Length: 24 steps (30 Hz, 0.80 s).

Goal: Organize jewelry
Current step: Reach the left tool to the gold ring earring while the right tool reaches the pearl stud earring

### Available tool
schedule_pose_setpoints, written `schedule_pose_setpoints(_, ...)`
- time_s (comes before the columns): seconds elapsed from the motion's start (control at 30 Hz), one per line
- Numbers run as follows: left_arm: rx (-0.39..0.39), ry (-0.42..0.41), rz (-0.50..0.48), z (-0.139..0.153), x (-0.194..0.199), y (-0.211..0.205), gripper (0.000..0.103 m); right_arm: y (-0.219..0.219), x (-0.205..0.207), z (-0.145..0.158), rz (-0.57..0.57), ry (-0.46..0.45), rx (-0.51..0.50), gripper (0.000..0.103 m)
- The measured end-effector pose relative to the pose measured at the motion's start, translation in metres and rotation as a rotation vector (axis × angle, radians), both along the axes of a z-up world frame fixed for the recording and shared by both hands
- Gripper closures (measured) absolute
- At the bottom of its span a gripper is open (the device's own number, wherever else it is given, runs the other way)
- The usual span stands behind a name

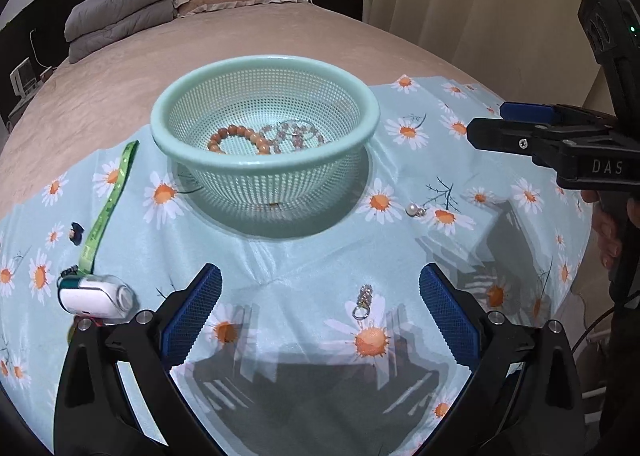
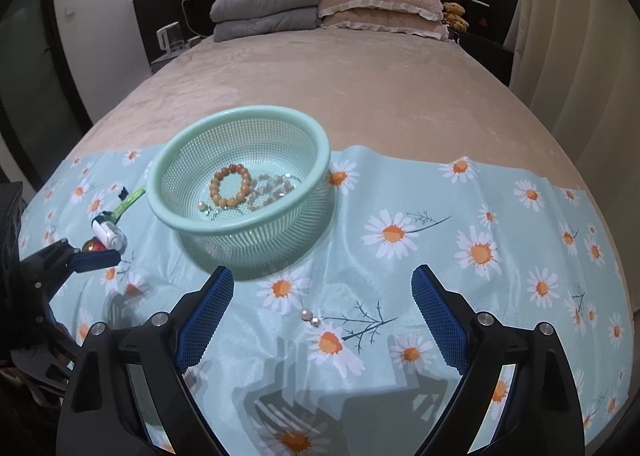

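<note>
Jewelry lies scattered on a daisy-print cloth (image 2: 420, 192) spread over the foot of a bed (image 2: 360, 88), with part of it already in a mint-green mesh basket (image 1: 360, 112). Nearest the left tongs (image 1: 320, 296), whose blue pads stand spread wide with nothing pressed between them, a small silver chain piece with a ring (image 1: 363, 302) lies on the cloth between the two fingers, touching neither. The right tongs (image 2: 322, 296) are likewise spread, and a pearl earring (image 2: 310, 316) lies on the cloth in the gap between their fingers, untouched. To the left side of the cloth sit a small white case (image 1: 94, 296), a green ribbon strap (image 1: 108, 192) running away from it, and a small dark piece (image 1: 75, 233) beside the strap. Farther on, the basket stands upright on the cloth; inside it are an orange-brown bead bracelet (image 2: 231, 192), a paler pinkish bead bracelet (image 2: 270, 190) touching it, and a pearl piece (image 2: 202, 206) near the front wall. Beyond the cloth the beige bedspread stretches to folded grey blankets (image 2: 266, 12) and a pink frilled pillow (image 2: 380, 2) at the headboard, with a small teddy bear (image 2: 454, 14) beside the pillow and pale curtains (image 2: 568, 36) at the right.
</note>
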<state>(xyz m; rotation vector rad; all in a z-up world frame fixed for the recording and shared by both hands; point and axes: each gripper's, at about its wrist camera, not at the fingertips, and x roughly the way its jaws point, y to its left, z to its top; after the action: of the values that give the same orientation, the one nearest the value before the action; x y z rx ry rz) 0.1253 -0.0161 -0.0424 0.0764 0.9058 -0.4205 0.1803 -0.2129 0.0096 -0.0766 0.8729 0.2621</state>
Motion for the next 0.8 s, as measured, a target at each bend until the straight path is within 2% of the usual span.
schedule_pose_setpoints(0.1,0.038,0.004,-0.022,-0.015,-0.006,-0.009,0.006,0.001,-0.001,-0.016,0.023,0.004,-0.024,0.017)
schedule_pose_setpoints(0.2,0.100,-0.026,-0.054,-0.028,-0.013,-0.016,0.006,0.000,-0.002,-0.035,0.056,0.021,-0.055,0.017)
schedule_pose_setpoints(0.33,0.101,-0.033,-0.078,-0.042,-0.015,-0.019,0.006,0.000,-0.002,-0.067,0.092,0.070,-0.049,0.017)
schedule_pose_setpoints(0.43,0.127,-0.057,-0.088,-0.054,-0.015,-0.023,0.006,0.004,-0.002,-0.088,0.112,0.070,-0.052,0.019)
schedule_pose_setpoints(0.57,0.090,-0.088,-0.075,-0.066,-0.013,-0.022,0.005,0.009,0.006,-0.109,0.125,0.087,-0.020,0.025)
schedule_pose_setpoints(0.7,0.084,-0.092,-0.076,-0.070,-0.011,-0.022,0.004,0.005,0.006,-0.124,0.118,0.038,0.041,0.017)
schedule_pose_setpoints(0.8,0.060,-0.079,-0.073,-0.071,-0.008,-0.020,0.004,0.004,0.005,-0.128,0.117,0.028,0.059,0.016)
